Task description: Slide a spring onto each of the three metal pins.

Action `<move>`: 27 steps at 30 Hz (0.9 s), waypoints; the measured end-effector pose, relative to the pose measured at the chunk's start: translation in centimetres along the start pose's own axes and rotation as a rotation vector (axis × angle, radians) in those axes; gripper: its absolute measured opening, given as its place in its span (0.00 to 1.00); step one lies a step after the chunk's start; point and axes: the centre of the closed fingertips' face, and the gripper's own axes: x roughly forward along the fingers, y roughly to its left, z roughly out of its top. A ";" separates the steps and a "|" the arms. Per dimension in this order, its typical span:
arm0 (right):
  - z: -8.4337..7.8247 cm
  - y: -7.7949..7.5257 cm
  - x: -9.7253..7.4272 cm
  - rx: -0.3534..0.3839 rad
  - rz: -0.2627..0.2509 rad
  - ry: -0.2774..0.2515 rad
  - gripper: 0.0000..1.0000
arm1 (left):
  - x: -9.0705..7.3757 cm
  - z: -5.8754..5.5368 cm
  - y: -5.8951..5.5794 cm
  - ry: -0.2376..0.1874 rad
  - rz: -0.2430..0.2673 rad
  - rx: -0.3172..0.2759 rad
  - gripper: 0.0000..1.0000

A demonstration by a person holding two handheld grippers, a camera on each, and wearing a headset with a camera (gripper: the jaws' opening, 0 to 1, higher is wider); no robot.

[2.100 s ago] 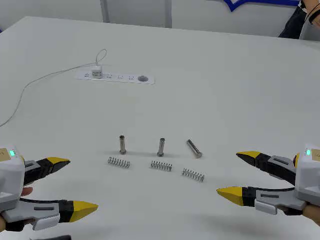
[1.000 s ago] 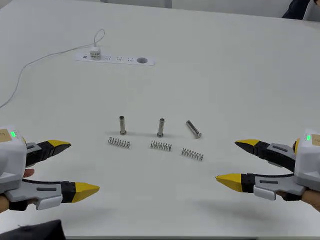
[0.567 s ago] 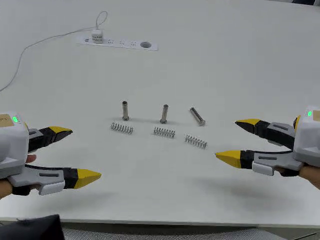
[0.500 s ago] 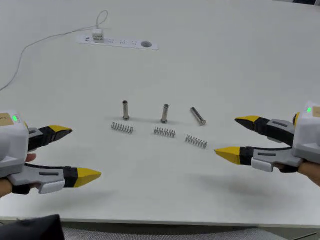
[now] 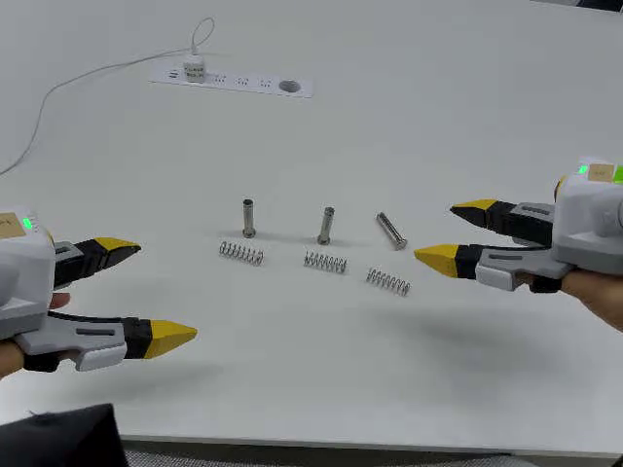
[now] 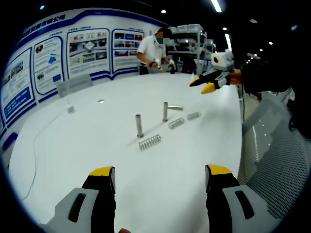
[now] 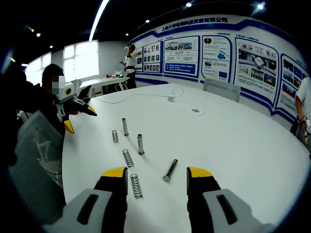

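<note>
Three metal pins stand in a row mid-table: the left pin [image 5: 248, 216] and middle pin [image 5: 327, 224] are upright, while the right pin [image 5: 391, 232] lies on its side. In front of each lies a bare spring: left [image 5: 240, 254], middle [image 5: 325, 262], right [image 5: 387, 281]. My right gripper [image 5: 440, 232] hovers open just right of the lying pin [image 7: 170, 170] and the nearest spring [image 7: 136, 185]. My left gripper [image 5: 158, 290] is open and empty, well left of the left pin [image 6: 139, 125] and its spring [image 6: 149, 141].
A white power strip [image 5: 234, 81] with a plugged charger and a cable trailing left lies at the back of the white table [image 5: 321, 370]. The table's front edge runs close below the grippers. A person [image 6: 153, 48] stands at a far bench.
My right gripper has moved forward and left, closer to the lying pin and right spring. The left gripper has hardly shifted. Pins and springs lie as before; the head camera drifted.
</note>
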 end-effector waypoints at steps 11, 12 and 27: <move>-0.5 -2.4 4.2 0.052 -0.058 0.162 0.36 | 0.5 0.4 0.8 -0.009 0.002 -0.005 0.77; -0.7 -2.6 4.4 0.053 -0.065 0.182 0.35 | 0.5 0.4 0.9 -0.010 0.002 -0.005 0.77; -2.3 -3.5 7.9 0.090 -0.101 0.359 0.24 | 0.5 0.3 0.3 0.003 -0.005 0.013 0.76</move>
